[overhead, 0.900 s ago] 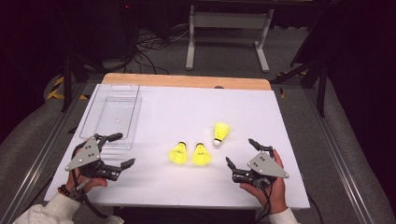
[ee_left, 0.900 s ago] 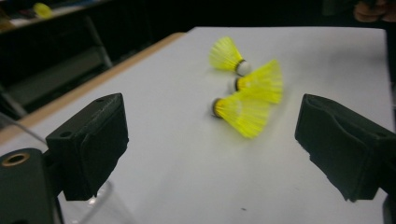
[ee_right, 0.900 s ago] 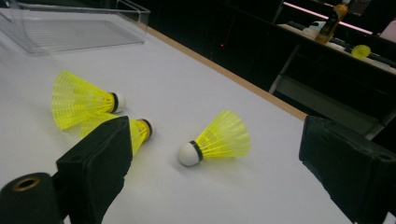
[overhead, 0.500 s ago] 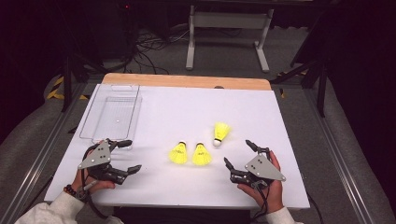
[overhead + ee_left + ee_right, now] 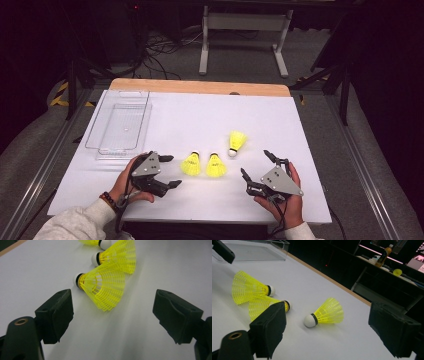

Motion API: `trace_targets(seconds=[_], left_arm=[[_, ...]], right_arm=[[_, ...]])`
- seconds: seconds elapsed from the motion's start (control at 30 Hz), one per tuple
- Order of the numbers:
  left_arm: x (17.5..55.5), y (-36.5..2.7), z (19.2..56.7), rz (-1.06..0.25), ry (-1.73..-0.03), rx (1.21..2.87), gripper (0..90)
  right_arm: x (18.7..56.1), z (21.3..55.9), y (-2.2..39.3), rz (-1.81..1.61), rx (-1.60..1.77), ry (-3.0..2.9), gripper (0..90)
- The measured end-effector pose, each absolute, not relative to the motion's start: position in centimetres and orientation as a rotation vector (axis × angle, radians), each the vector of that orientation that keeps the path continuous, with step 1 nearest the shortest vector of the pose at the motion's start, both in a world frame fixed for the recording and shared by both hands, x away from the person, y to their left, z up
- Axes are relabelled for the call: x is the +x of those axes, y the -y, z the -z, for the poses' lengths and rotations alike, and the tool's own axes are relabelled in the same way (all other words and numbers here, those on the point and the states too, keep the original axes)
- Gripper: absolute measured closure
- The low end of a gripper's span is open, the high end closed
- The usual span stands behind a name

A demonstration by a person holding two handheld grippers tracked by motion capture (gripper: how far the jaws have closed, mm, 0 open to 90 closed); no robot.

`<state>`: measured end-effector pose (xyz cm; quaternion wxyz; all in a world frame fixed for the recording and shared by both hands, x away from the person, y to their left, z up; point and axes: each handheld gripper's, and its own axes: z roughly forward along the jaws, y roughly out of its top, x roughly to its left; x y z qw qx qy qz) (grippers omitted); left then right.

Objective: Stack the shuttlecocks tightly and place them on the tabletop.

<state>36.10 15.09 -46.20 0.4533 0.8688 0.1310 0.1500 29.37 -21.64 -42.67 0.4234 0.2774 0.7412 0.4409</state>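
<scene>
Three yellow shuttlecocks with white corks lie on the white table [image 5: 165, 115]. The left shuttlecock [image 5: 190, 163] and the middle shuttlecock [image 5: 216, 165] lie side by side; the third shuttlecock [image 5: 236, 141] is farther back to the right. My left gripper [image 5: 175, 171] stands open just left of the pair, and the left shuttlecock [image 5: 103, 288] lies ahead between its jaws, untouched. My right gripper [image 5: 254, 161] is open to the right of the pair, facing the third shuttlecock [image 5: 325, 313]. Its left jaw partly hides the middle shuttlecock [image 5: 262, 306].
A clear plastic tray [image 5: 120, 125] sits at the table's back left. The wooden table edge [image 5: 200, 86] runs along the far side, with a metal stand [image 5: 245, 25] and cables on the floor behind. A bottle [image 5: 384, 253] stands on a distant desk.
My left hand has slid right across the table, bringing its open gripper close to the left shuttlecock. The right hand has hardly moved.
</scene>
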Motion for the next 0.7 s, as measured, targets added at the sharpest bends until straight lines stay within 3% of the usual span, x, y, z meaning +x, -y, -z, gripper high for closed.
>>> trace_targets(seconds=[0.3, 0.43, 0.57, 0.7], left_arm=[[37.6, -13.2, 46.7, -0.440, -0.325, 2.139, 28.1], [38.1, -12.0, 47.2, -0.530, -0.355, 2.194, 38.4], [38.2, -11.3, 47.4, -0.560, -0.349, 2.215, 51.9], [38.2, -11.5, 47.3, -0.574, -0.352, 2.221, 59.6]], right_arm=[[29.5, 42.9, 21.3, -1.065, 0.659, -1.868, 15.9], [29.6, 42.9, 21.2, -1.070, 0.656, -1.869, 15.9], [29.6, 42.9, 21.2, -1.067, 0.649, -1.876, 15.9], [29.6, 42.9, 21.2, -1.067, 0.646, -1.876, 15.9]])
